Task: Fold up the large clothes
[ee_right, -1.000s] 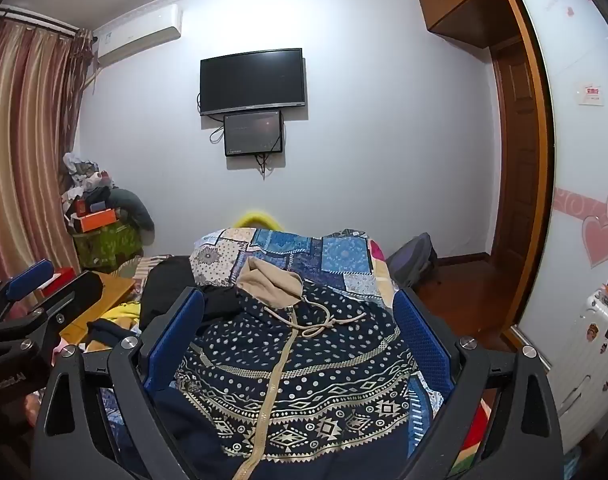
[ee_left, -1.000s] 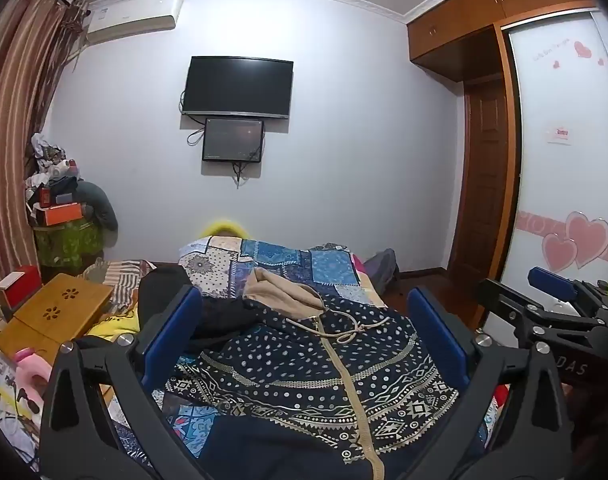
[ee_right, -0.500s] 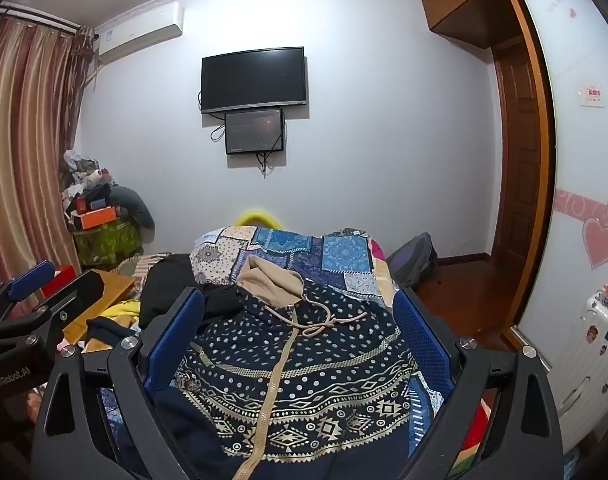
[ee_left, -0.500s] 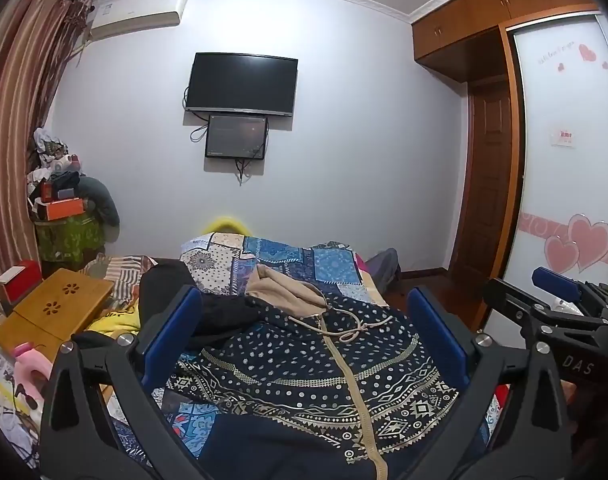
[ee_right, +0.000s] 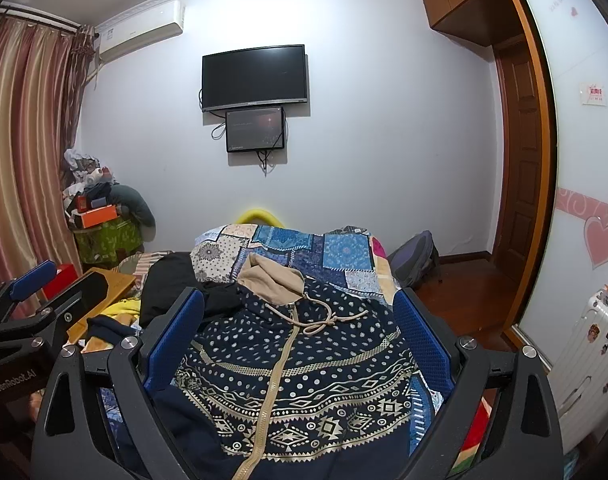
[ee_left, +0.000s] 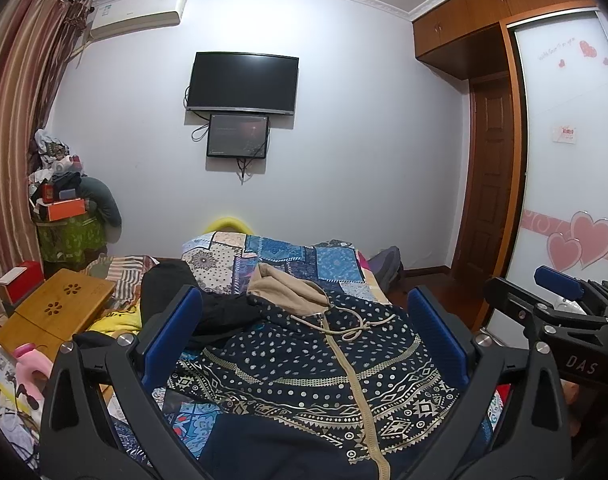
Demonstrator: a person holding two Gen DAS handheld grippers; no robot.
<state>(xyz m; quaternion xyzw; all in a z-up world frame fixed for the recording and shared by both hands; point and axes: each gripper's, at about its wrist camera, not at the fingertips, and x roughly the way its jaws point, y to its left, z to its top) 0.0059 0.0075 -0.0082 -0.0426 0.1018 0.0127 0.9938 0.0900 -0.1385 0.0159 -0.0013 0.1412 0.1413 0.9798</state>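
Hoodie (ee_left: 324, 364): spread front-up on the bed (ee_left: 287, 252), hood at 12 o'clock, zipper running toward 6.
Left gripper (ee_left: 304, 344): fingers wide apart, holding nothing, above the hem.
Right gripper (ee_right: 299, 340): fingers also spread, empty.
Done: judging by the flat garment, nothing folded.
Left: sleeves, sides, then halving.
Black garment (ee_right: 171, 280): heaped at 10 o'clock, touching the hoodie.

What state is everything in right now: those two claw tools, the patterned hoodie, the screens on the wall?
Left gripper: open, holding nothing.
Right gripper: open, holding nothing.
Hoodie: zipped, unfolded, spread on the bed.
Drawstring: tied.
TV: dark.
Small screen: dimly lit.
Wooden door: shut.
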